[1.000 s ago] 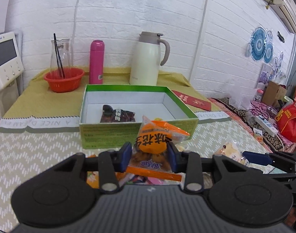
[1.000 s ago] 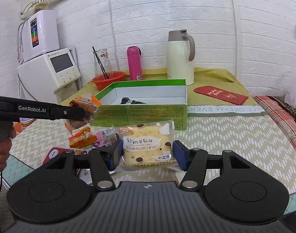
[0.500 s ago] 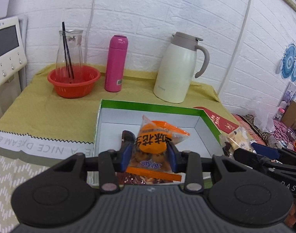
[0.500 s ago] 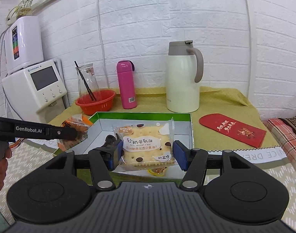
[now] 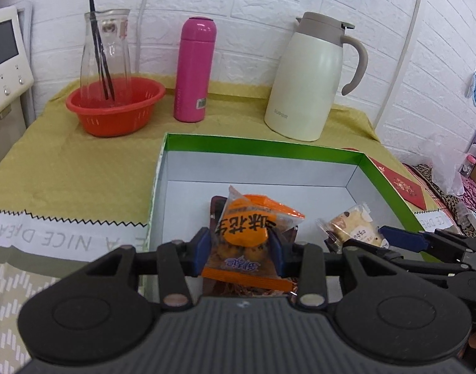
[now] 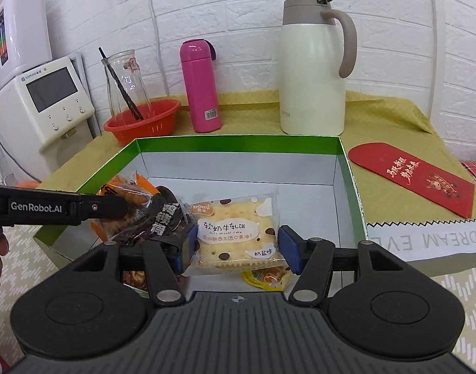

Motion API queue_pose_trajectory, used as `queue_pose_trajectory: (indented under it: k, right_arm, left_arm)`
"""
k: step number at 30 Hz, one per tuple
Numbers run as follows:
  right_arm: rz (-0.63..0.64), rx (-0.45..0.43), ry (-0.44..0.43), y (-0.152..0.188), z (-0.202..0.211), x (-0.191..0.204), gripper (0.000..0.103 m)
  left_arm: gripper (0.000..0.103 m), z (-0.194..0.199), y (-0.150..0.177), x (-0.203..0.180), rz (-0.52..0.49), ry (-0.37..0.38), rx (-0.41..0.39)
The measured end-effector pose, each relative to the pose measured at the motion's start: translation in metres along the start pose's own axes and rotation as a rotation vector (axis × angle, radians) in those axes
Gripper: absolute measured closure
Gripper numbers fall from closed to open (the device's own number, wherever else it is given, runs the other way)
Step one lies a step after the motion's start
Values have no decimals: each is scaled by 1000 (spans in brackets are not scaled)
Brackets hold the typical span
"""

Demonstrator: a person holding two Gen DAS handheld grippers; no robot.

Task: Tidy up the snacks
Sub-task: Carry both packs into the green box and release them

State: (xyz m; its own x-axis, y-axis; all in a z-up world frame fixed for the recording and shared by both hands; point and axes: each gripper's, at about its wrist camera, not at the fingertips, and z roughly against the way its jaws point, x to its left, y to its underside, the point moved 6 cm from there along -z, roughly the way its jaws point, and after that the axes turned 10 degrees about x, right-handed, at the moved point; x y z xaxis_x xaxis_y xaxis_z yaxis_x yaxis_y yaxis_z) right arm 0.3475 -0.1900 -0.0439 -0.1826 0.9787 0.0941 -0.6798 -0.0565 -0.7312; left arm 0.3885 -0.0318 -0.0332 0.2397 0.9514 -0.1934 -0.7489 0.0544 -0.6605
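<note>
My left gripper (image 5: 240, 251) is shut on an orange snack packet (image 5: 253, 233) and holds it over the open green box (image 5: 262, 148), above a dark packet (image 5: 215, 208) on the box floor. My right gripper (image 6: 238, 247) is shut on a clear-wrapped cracker packet (image 6: 236, 233) and holds it over the same box (image 6: 238, 143). The left gripper's arm (image 6: 57, 208) reaches in from the left with the orange packet (image 6: 125, 191). A dark snack packet (image 6: 158, 218) and a yellow packet (image 6: 266, 277) lie in the box. The cracker packet also shows in the left wrist view (image 5: 353, 226).
Behind the box stand a cream thermos jug (image 5: 312, 78), a pink bottle (image 5: 194, 68) and a red basket (image 5: 116, 106) holding a glass carafe (image 5: 105, 53). A red envelope (image 6: 412, 177) lies to the right of the box. A white appliance (image 6: 41, 99) stands at the left.
Both grippers moved forward from in front of the box to over its inside, each still holding its packet. The box and the back-row items now look closer.
</note>
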Motion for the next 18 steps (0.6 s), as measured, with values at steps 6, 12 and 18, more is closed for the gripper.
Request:
queue_pose_trajectory:
  k: [6,12,18]
  right_arm:
    - [78,-56,18,1,6,6,0]
    - [78,-74,25,1,20,9,0]
    - [74,-92,34,3,44,15,0]
  left_arm:
    - [28,18,-4,0,30,10,-123]
    - [7,38,-3,-3,37,-98,-177]
    - [7,65,2,-9,22,-78,-203]
